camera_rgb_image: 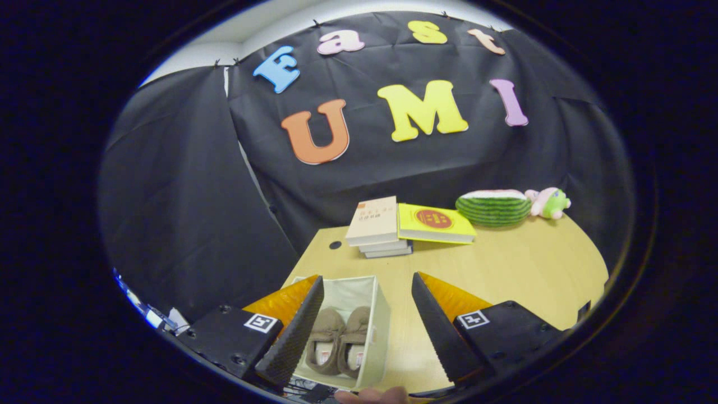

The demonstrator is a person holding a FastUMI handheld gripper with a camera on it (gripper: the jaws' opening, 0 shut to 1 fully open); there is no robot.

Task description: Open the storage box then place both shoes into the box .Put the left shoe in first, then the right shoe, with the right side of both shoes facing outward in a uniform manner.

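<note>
The gripper [367, 325] hangs with fingers spread wide, gripping nothing — between them sits the open storage box [377, 331] on the wooden table [505, 269], both brown shoes [339, 339] side by side inside.

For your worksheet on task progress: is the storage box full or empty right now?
Holding both shoes. The open-topped box has two brown shoes lying side by side inside. The gripper is open above it, fingers wide apart, gripping nothing.

Tan shoes [339, 339], cream storage box [380, 320], yellow book [435, 223], green-striped plush [493, 207]
</note>
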